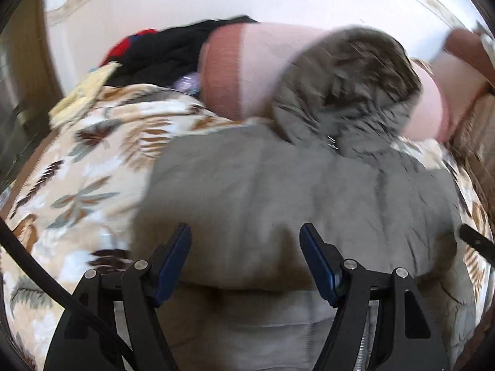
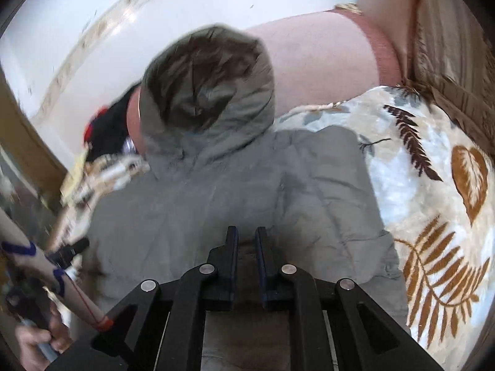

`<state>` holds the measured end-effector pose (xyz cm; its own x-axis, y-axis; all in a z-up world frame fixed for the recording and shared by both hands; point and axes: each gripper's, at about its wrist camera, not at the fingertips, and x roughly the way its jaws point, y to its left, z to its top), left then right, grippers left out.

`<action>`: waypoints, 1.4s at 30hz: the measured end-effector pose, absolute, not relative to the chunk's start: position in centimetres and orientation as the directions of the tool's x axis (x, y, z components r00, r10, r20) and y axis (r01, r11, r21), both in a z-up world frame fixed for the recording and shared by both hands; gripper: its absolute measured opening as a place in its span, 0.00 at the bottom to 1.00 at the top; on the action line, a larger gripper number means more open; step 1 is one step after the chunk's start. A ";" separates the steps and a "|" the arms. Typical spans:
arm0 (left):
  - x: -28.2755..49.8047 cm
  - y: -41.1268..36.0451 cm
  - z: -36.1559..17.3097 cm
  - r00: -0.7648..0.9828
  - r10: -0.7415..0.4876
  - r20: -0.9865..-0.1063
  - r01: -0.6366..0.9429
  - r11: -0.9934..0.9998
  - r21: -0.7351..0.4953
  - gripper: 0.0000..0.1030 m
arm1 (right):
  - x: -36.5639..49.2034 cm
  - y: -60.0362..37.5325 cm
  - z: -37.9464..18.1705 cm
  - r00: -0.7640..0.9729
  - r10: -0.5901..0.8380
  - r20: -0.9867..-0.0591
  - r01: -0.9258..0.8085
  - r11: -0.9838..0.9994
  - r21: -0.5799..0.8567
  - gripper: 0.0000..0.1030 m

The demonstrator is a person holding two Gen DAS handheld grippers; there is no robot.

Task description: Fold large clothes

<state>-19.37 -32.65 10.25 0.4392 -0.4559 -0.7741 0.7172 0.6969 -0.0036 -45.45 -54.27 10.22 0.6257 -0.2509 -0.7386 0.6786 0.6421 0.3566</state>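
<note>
The left tongs [image 1: 246,259] hang spread apart with nothing between them, hovering just above the lower part of a grey hooded jacket [image 1: 278,185]. The right tongs [image 2: 246,250] are clenched nearly together over the same jacket; the blur makes it hard to say whether they pinch a bit of fabric or nothing at all.

The jacket lies on a bed, on a leaf-patterned blanket [image 2: 433,185], body spread flat and the hood [image 2: 207,92] propped up at 12 o'clock against a pink pillow [image 2: 324,58]. A heap of dark clothes [image 1: 167,52] sits at 10 o'clock in the left view.

I judge the folding hardly begun: the jacket seems laid out and smoothed, with no clear fold visible in the body. Bringing the sides in, tucking the hood down and doubling the body all appear left to do.
</note>
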 end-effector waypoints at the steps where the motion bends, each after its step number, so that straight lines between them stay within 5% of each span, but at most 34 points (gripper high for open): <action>1: -19.6 -33.3 9.4 0.424 -0.450 -0.786 0.726 0.688 -0.001 0.69 | -45.1 -54.4 9.6 0.608 -0.247 -0.754 0.684 0.645 0.341 0.12; 7: -18.9 -34.2 5.2 0.406 -0.387 -0.828 0.706 0.708 0.014 0.80 | -43.9 -55.6 5.9 0.510 -0.189 -0.839 0.725 0.619 0.301 0.23; 13: -19.3 -33.9 5.8 0.417 -0.390 -0.821 0.700 0.714 0.016 0.80 | -44.0 -56.0 5.6 0.512 -0.177 -0.841 0.732 0.602 0.319 0.25; 19: -20.5 -29.6 8.2 0.416 -0.434 -0.799 0.695 0.719 -0.028 0.79 | -44.7 -54.0 9.2 0.522 -0.318 -0.791 0.747 0.619 0.244 0.38; 24: -20.6 -26.4 7.9 0.454 -0.405 -0.794 0.661 0.751 -0.005 0.79 | -43.6 -51.7 10.8 0.568 -0.361 -0.739 0.695 0.691 0.197 0.41; 30: -19.6 -25.7 4.4 0.416 -0.380 -0.826 0.624 0.780 -0.044 0.79 | -41.5 -51.2 7.9 0.500 -0.316 -0.806 0.674 0.727 0.133 0.41; 42: -20.2 -27.5 8.2 0.511 -0.509 -0.693 0.686 0.727 -0.028 0.79 | -40.6 -50.5 6.6 0.449 -0.351 -0.822 0.669 0.742 0.048 0.44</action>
